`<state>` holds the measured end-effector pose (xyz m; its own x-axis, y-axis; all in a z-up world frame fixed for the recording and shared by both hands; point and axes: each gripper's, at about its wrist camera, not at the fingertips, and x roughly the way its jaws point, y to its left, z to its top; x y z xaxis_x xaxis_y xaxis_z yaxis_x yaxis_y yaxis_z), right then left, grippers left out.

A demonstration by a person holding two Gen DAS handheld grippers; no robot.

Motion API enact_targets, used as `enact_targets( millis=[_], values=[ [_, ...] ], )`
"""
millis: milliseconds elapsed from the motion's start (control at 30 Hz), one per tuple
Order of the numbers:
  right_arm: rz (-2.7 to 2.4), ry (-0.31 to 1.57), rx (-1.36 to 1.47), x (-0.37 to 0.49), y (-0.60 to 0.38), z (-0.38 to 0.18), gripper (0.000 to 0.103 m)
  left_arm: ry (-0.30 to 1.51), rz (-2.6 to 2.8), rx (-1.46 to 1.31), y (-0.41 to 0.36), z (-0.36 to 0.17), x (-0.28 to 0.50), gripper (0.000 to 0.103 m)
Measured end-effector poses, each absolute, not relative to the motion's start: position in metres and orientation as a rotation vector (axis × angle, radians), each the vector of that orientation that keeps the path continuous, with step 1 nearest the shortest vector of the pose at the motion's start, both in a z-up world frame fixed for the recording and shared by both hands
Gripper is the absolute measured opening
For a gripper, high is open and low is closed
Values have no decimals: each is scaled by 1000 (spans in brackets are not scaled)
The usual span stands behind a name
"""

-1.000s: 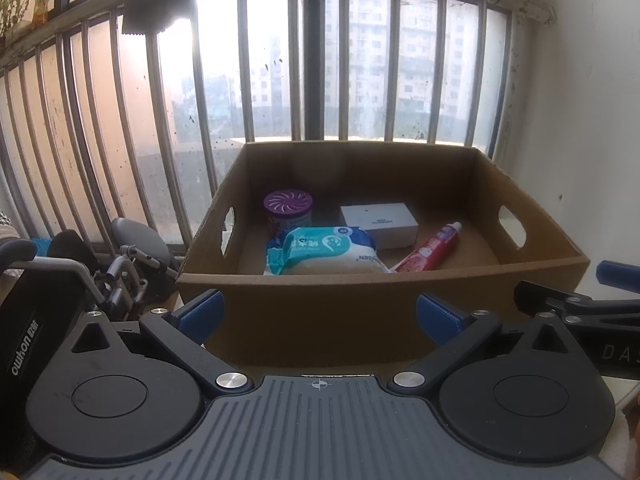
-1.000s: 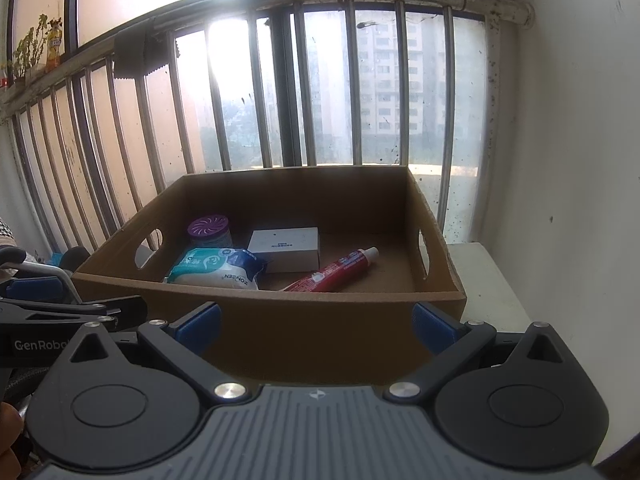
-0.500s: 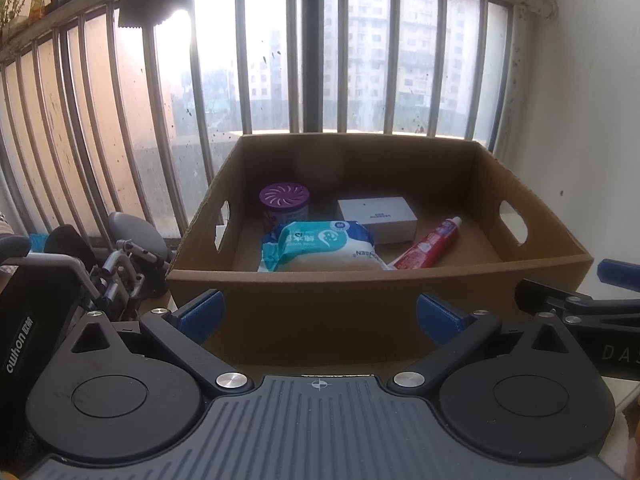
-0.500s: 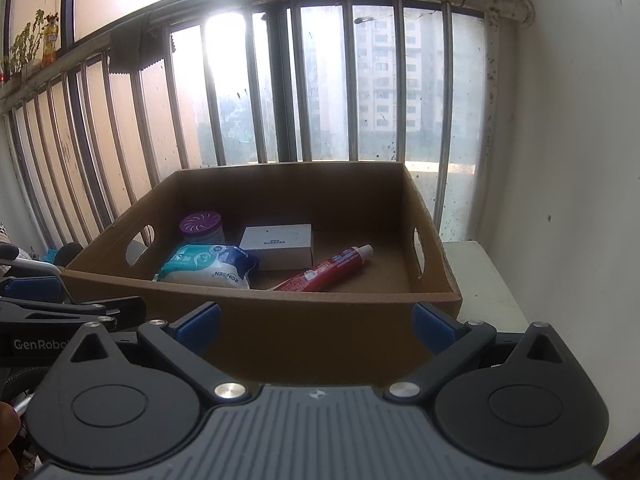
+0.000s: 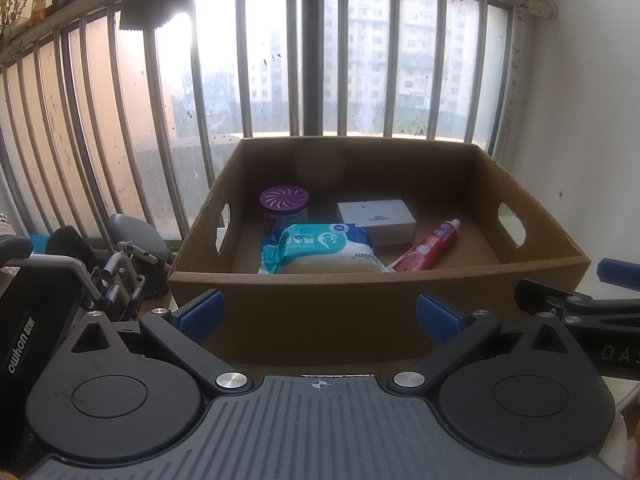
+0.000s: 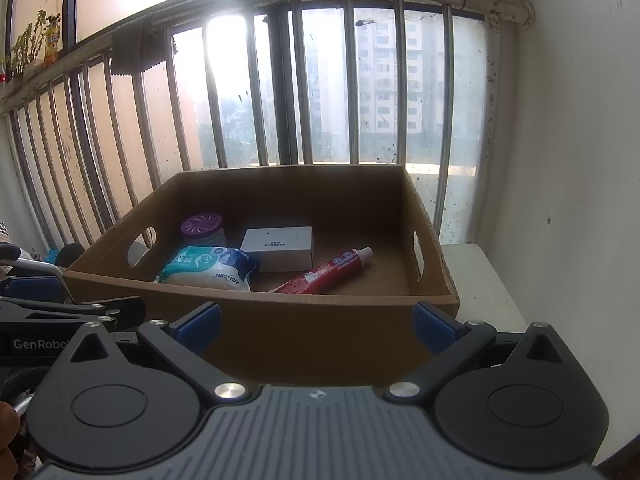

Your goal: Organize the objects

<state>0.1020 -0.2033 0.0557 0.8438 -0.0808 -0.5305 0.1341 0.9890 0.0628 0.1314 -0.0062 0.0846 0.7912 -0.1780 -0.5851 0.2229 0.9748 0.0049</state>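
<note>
A brown cardboard box (image 5: 304, 304) (image 6: 280, 328) with handle cut-outs stands in front of both grippers. Inside lie a purple-lidded jar (image 5: 284, 204) (image 6: 201, 227), a teal and white wipes pack (image 5: 320, 250) (image 6: 206, 266), a white carton (image 5: 376, 220) (image 6: 278, 246) and a red toothpaste tube (image 5: 426, 246) (image 6: 324, 272). My left gripper (image 5: 318, 312) is open and empty, just short of the box's near wall. My right gripper (image 6: 316, 322) is open and empty at the same wall. Each gripper shows at the edge of the other's view.
Window bars (image 5: 300, 60) rise behind the box. A white wall (image 6: 560, 160) is at the right, with a white ledge (image 6: 480, 280) beside the box. A folded wheelchair or trolley frame (image 5: 120, 264) stands at the left.
Both grippers have risen a little, so the box sits lower in both views and more of its floor shows. The objects inside have not moved.
</note>
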Motion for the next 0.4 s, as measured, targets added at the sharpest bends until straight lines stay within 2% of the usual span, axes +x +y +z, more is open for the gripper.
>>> enact_targets(
  millis=[400],
  values=[
    [-112,552,96,102,-204,57,103,623,-212,74,-6,86,130,102]
  ],
)
